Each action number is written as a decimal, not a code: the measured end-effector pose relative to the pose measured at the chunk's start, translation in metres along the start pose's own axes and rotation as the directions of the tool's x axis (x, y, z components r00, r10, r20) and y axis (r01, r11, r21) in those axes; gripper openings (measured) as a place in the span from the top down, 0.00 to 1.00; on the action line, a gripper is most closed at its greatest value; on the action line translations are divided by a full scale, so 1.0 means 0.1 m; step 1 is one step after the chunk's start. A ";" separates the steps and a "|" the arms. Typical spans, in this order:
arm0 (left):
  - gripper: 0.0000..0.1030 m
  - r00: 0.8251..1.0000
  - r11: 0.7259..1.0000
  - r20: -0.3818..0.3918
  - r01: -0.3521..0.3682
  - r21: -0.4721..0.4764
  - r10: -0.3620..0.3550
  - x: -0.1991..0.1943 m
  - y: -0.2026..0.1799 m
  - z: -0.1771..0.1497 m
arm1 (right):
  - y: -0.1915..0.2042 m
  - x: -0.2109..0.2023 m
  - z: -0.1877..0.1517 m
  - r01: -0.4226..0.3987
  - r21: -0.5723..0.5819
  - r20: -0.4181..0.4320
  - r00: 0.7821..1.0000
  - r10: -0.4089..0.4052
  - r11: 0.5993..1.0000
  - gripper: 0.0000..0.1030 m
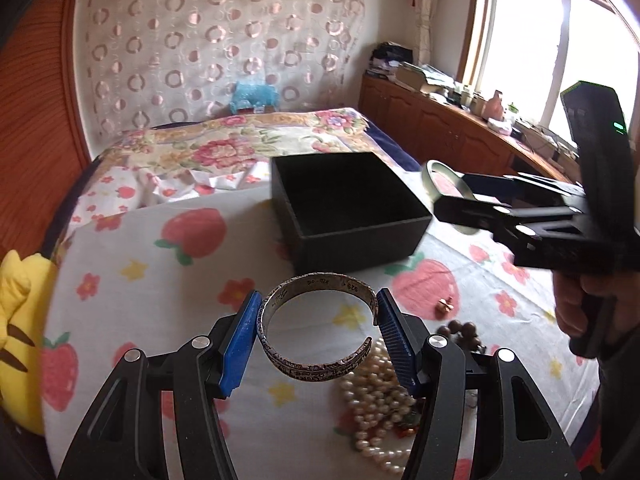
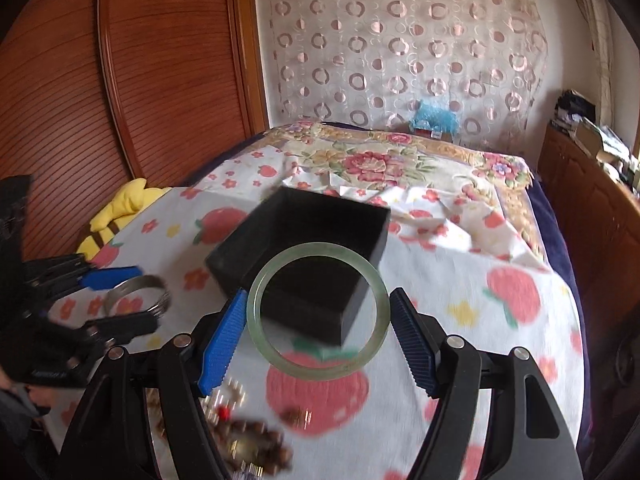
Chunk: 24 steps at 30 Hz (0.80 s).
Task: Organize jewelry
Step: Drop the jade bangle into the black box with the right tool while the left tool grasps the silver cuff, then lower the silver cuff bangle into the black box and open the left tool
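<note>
With the left gripper clamped on the cuff and the right gripper pinching the bangle, both held short of the box, either smooth ring could slip and fall outside it.

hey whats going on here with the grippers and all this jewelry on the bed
A person is sorting jewelry with a handheld gripper in each hand. The left gripper holds an engraved silver cuff bracelet between its blue pads; the right gripper holds a pale green jade bangle. Both are lifted near an open black box, which looks empty as far as its dark inside shows. A pearl necklace and dark wooden beads lie on the strawberry-print sheet.
</note>
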<state>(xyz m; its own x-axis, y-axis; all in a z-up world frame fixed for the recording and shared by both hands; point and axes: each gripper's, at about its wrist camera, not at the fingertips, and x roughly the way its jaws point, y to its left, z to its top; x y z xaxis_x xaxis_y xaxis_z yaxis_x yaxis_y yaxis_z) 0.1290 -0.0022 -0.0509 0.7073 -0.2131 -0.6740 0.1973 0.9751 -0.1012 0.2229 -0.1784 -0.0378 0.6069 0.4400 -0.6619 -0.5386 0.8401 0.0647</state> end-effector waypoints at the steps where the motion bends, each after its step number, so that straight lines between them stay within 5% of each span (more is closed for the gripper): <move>1: 0.46 1.000 1.000 0.004 -0.006 -0.005 0.006 -0.01 0.04 0.01 | 0.00 0.06 0.04 -0.001 -0.006 -0.002 1.000 0.001 1.000 0.28; 12: 0.46 0.998 0.998 0.035 -0.055 -0.038 0.056 0.05 0.35 0.32 | -0.07 0.62 0.39 -0.027 0.008 -0.045 0.999 0.028 1.000 0.26; 24: 0.45 0.997 0.998 0.048 -0.057 -0.010 0.057 0.40 0.14 0.62 | -0.29 0.40 0.20 0.000 0.041 -0.040 0.999 0.002 0.999 0.26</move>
<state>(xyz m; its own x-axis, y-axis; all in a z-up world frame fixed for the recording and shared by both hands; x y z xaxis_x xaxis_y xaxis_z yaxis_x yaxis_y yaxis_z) 0.2022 -0.0006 -0.0346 0.7495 -0.1596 -0.6424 0.1497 0.9862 -0.0704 0.2744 -0.1786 -0.0511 0.5819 0.4287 -0.6911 -0.5143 0.8523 0.0956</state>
